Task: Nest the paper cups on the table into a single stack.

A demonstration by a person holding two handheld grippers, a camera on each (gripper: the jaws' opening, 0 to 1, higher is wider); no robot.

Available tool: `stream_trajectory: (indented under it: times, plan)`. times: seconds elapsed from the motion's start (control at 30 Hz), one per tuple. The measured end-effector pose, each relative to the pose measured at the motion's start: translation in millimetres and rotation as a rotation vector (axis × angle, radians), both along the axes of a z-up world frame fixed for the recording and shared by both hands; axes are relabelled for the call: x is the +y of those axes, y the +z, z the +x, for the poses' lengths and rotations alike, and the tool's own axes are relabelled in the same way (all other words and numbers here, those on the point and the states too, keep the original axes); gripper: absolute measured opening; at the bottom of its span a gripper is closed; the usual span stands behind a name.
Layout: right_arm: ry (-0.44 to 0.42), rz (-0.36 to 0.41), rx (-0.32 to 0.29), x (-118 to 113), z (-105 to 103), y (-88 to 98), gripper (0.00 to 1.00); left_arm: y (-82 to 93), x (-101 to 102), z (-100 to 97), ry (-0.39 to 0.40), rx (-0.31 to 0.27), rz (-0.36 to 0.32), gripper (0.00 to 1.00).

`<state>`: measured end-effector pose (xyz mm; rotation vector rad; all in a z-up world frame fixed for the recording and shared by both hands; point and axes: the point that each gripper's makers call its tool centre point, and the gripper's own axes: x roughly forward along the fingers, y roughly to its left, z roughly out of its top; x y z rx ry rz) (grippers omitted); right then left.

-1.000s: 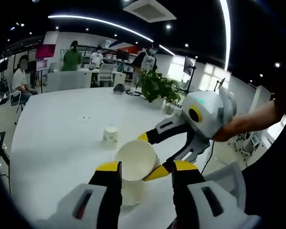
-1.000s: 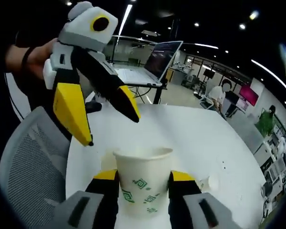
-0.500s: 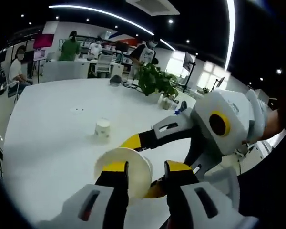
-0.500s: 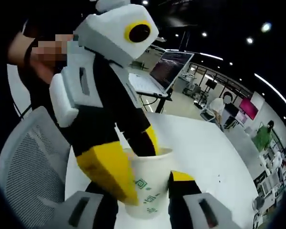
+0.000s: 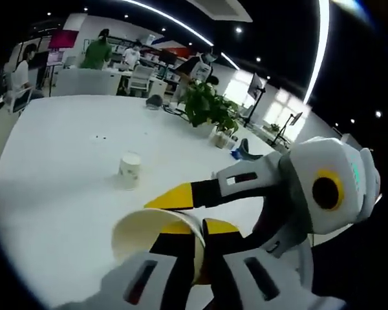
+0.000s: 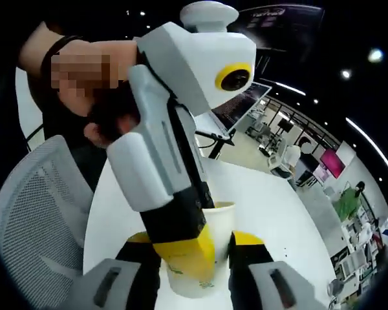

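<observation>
Cup (image 6: 204, 258): thin, light, crushable; your right claw (image 6: 194, 248) grips its wall, left claw (image 5: 189, 240) pinches its 12 o'clock rim.

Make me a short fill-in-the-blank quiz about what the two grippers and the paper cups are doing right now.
1. The right gripper holds a white paper cup with a ____ printed pattern between its yellow-tipped jaws.
2. The left gripper pinches that cup's ____ , one jaw inside and one outside.
3. A second small white paper cup stands apart on the white ____.
4. Behind that table stands a leafy green potted ____.

Missing words: green; rim; table; plant
</observation>
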<state>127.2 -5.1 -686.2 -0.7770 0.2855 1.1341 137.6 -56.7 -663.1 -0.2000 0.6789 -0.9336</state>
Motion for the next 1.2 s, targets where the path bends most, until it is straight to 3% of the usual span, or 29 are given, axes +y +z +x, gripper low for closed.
stream_trajectory:
  times: [0.3, 0.7, 0.93, 1.2]
  plan:
    - [-0.024, 0.0, 0.0, -9.0, 4.8, -1.4, 0.46, 0.5, -0.8, -6.4, -0.031, -0.026, 0.018, 0.0]
    - [-0.072, -0.012, 0.034, -27.9, 4.1, -13.2, 0.56, -4.9, 19.0, -3.9, -0.024, -0.065, 0.115, 0.0]
    - [-0.113, -0.017, 0.072, -42.7, -1.1, -24.1, 0.65, -17.6, 30.1, -7.6, -0.052, -0.08, 0.228, 0.0]
    - [-0.178, -0.004, 0.109, -64.9, -5.3, -31.0, 0.67, -25.6, 33.1, -14.7, -0.119, -0.113, 0.361, 0.0]
